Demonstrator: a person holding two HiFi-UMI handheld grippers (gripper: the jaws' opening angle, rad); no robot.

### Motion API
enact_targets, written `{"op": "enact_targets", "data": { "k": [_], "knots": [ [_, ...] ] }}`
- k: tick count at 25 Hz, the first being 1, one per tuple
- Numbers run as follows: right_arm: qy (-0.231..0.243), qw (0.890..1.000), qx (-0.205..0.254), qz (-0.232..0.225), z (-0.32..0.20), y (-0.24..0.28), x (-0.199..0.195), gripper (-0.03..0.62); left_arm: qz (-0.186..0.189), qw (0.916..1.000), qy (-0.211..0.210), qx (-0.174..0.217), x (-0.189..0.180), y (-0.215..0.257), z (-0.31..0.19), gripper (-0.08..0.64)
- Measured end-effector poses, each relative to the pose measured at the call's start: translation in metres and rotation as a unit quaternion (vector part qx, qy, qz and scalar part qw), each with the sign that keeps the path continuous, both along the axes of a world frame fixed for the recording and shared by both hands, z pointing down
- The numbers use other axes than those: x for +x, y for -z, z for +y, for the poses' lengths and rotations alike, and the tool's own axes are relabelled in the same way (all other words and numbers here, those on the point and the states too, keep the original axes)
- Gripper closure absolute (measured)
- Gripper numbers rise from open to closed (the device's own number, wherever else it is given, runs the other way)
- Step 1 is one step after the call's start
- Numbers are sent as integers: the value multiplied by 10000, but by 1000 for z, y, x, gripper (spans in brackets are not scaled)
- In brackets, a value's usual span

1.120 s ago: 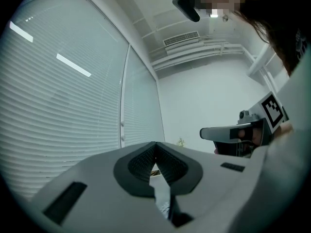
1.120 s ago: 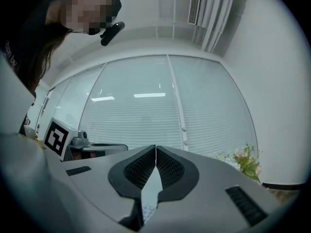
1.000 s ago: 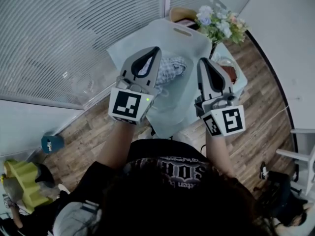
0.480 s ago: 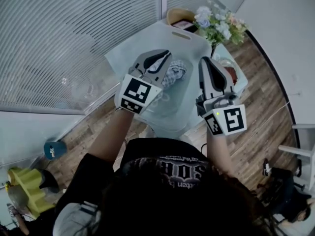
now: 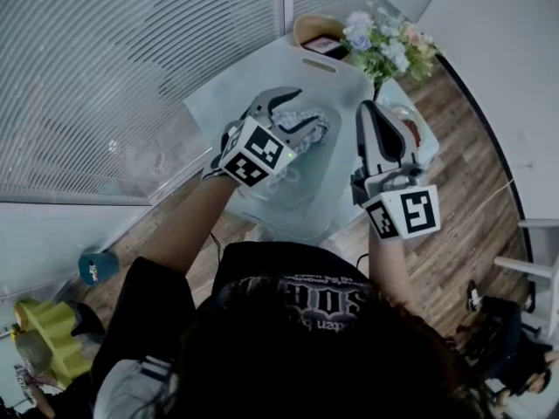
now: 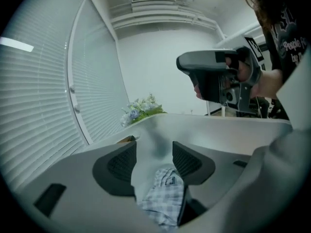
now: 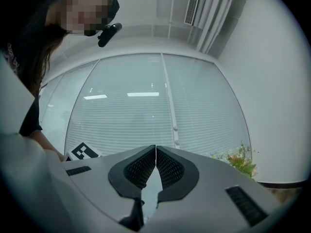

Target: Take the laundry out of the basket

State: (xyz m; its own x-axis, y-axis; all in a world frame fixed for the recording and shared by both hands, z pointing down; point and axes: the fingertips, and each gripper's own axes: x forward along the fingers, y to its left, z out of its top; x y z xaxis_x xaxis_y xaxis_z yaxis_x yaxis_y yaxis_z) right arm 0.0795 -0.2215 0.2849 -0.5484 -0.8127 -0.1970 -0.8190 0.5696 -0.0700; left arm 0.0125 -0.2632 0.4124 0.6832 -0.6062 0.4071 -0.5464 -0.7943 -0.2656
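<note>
A blue-and-white checked cloth [image 5: 313, 126] lies crumpled on the pale tabletop [image 5: 236, 90]. My left gripper [image 5: 292, 112] points down at it. Its jaws have just been opening and now stand apart. In the left gripper view the checked cloth [image 6: 163, 198] sits low between the pads [image 6: 120, 165], which do not press on it. My right gripper [image 5: 374, 119] hovers to the right of the cloth, shut, with nothing between its pads [image 7: 142, 168]. The left gripper view also shows the right gripper [image 6: 218, 79], held level above the table.
A bunch of pale flowers [image 5: 383, 42] stands at the table's far right corner. A tan basket [image 5: 313, 30] sits beyond the far edge. A handle slot [image 5: 320, 62] marks the pale surface. A dish [image 5: 412, 127] lies under the right gripper. Slatted blinds [image 5: 131, 68] run along the left.
My left gripper has dropped toward the table and tilted downward with the checked cloth, and its jaws went from shut to apart. The right gripper has hardly moved.
</note>
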Motion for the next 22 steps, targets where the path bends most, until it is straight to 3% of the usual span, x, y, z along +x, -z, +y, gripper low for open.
{"op": "enact_targets", "data": {
  "k": [4,8,15,22],
  "knots": [
    [0,10000,16,-32,-1,1,3,563,-380,9989,-236,-163,10,-25,-7,328],
    [-4,10000,-2,-37,-2,0,4,563,-807,9947,-349,-525,14,-54,-16,236],
    [-58,10000,-35,-51,-2,-3,8,563,-1736,9756,-365,-1297,6,-128,-15,106],
    [-118,9999,-62,-74,-4,-6,15,563,-2035,9631,-359,-1723,-1,-169,-14,86]
  ]
}}
